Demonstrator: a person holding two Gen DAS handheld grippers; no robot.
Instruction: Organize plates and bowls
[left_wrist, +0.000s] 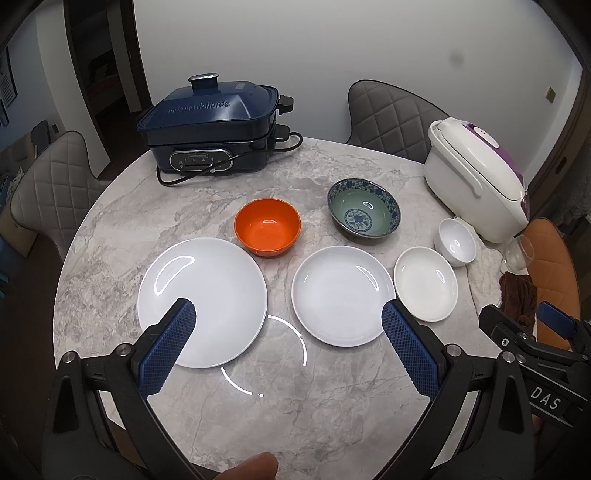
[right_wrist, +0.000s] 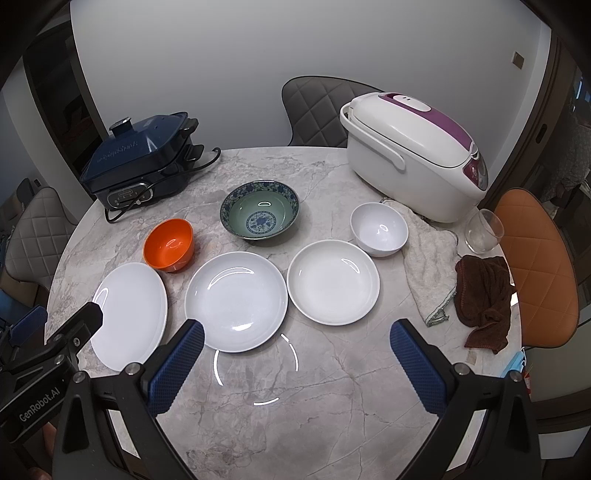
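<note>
Three white plates lie in a row on the marble table: a large plate (left_wrist: 202, 301) (right_wrist: 129, 314), a medium plate (left_wrist: 342, 295) (right_wrist: 236, 300) and a small plate (left_wrist: 425, 282) (right_wrist: 333, 283). Behind them stand an orange bowl (left_wrist: 267, 226) (right_wrist: 169, 243), a blue-patterned green bowl (left_wrist: 364, 211) (right_wrist: 259, 209) and a small white bowl (left_wrist: 456, 240) (right_wrist: 378, 228). My left gripper (left_wrist: 289, 325) is open and empty, above the near edges of the large and medium plates. My right gripper (right_wrist: 297, 341) is open and empty, in front of the medium and small plates.
A dark blue electric cooker (left_wrist: 214, 129) (right_wrist: 142, 158) stands at the back left, a white rice cooker (left_wrist: 476, 177) (right_wrist: 413, 155) at the back right. A white cloth (right_wrist: 428, 266), a brown cloth (right_wrist: 484, 299) and a glass (right_wrist: 484, 230) lie at the right. Chairs surround the round table (right_wrist: 295, 406).
</note>
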